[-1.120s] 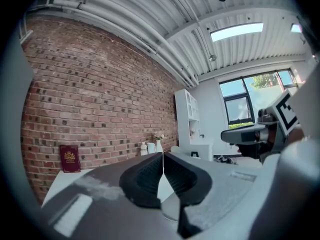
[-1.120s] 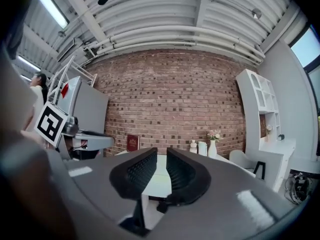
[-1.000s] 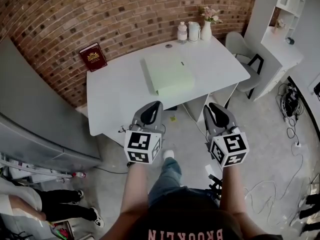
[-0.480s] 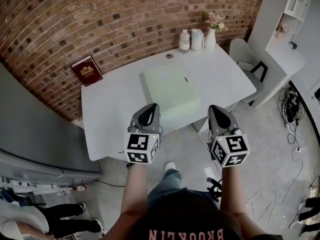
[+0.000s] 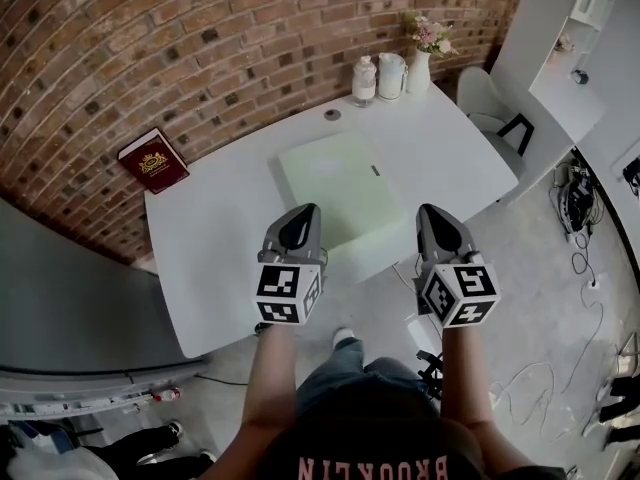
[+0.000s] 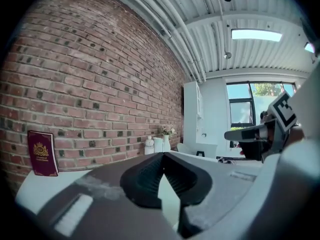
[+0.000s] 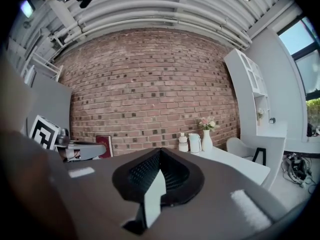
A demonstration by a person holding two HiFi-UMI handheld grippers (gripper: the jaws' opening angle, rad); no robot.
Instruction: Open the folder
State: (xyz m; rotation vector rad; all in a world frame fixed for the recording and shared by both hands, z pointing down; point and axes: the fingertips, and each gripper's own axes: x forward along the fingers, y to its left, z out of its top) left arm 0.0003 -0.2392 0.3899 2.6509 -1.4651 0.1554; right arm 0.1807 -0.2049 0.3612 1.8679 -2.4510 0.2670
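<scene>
Only legible txt: "BROOKLYN" in light caps, seen upside down at bottom of head view, on person's dark shirt (image 5: 375,465). Red book (image 5: 153,160) has a gold crest on cover; any lettering there is too small to read. No other readable labels/nos.

Left tongs (image 5: 302,214) and right tongs (image 5: 433,214) held forward side by side, both closed, seemingly empty
</scene>
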